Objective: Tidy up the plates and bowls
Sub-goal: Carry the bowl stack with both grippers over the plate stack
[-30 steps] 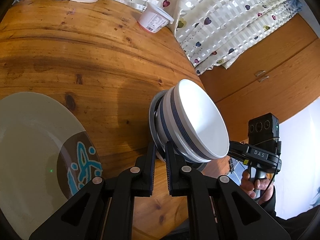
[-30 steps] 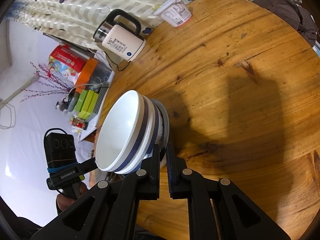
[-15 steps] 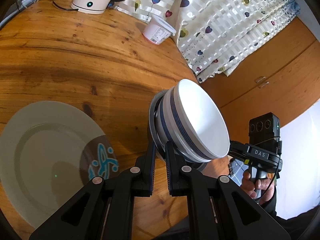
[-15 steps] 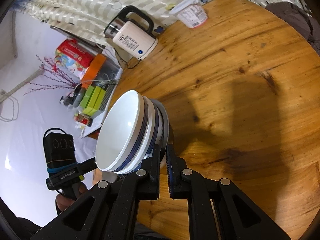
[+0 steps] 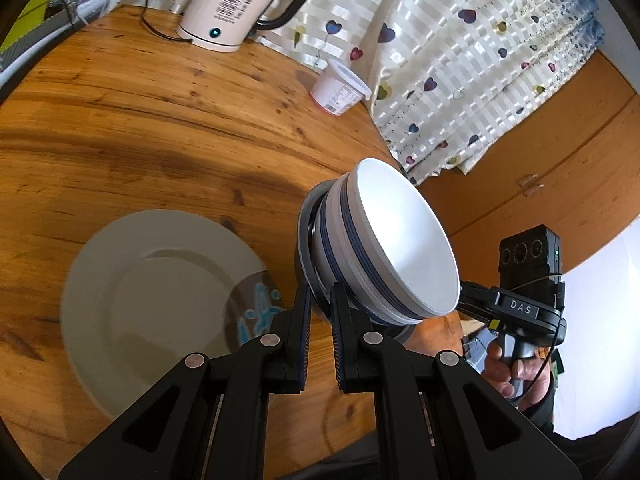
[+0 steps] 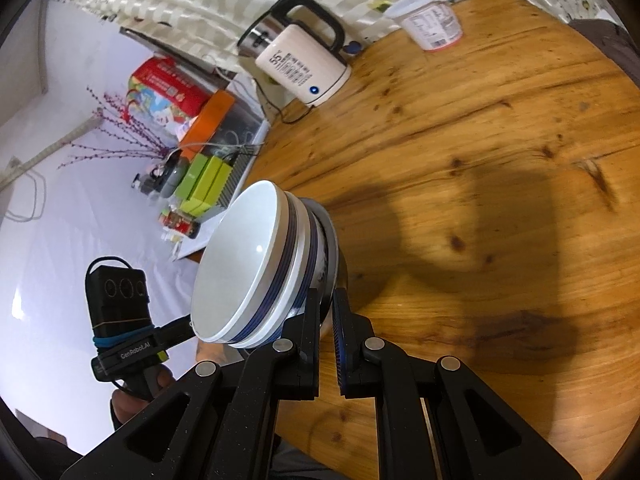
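Observation:
A stack of white bowls with blue bands point(image 5: 400, 240) rests tilted on a small grey plate point(image 5: 306, 232), held in the air above the wooden table point(image 5: 160, 120). My left gripper point(image 5: 320, 292) is shut on that plate's rim from one side. My right gripper point(image 6: 326, 296) is shut on the rim of the same plate point(image 6: 334, 248) from the opposite side, with the bowls point(image 6: 248, 264) to its left. A large pale plate with a brown and blue pattern point(image 5: 152, 300) lies flat on the table, left of the left gripper.
A cream electric kettle point(image 5: 236, 4) with its cord stands at the table's far edge, a lidded yogurt tub point(image 5: 338, 88) near it by the heart-print curtain. Beside the table, a shelf holds boxes and bottles point(image 6: 200, 176). A hand point(image 5: 516, 372) grips the right tool.
Both grippers have risen and shifted together, carrying the plate and bowls. In the left wrist view the large plate has slid toward the middle and the kettle has come fully into sight.

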